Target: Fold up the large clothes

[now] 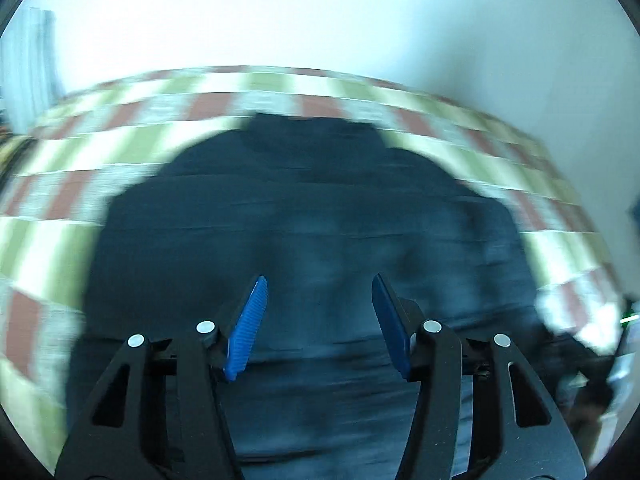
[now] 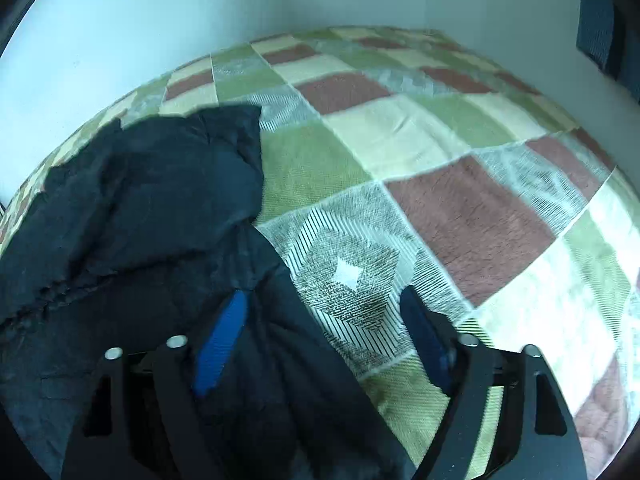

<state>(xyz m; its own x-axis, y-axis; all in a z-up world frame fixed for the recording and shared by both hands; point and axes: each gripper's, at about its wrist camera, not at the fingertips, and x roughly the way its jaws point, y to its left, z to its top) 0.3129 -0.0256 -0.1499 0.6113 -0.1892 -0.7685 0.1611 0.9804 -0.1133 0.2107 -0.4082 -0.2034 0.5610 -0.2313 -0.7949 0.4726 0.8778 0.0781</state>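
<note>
A large dark navy garment lies spread on a checked bedspread, and the left wrist view of it is smeared by motion. My left gripper hangs over the garment's middle, its blue pads apart with only cloth behind them. In the right wrist view the same garment lies crumpled at the left. My right gripper stands wide over its right edge. One pad is over the dark cloth, the other over the bedspread. Neither pad presses on the fabric.
A pale wall borders the far side of the bed, and it meets another wall at a corner in the right wrist view. Bare bedspread stretches to the right of the garment. A dark object hangs at the upper right.
</note>
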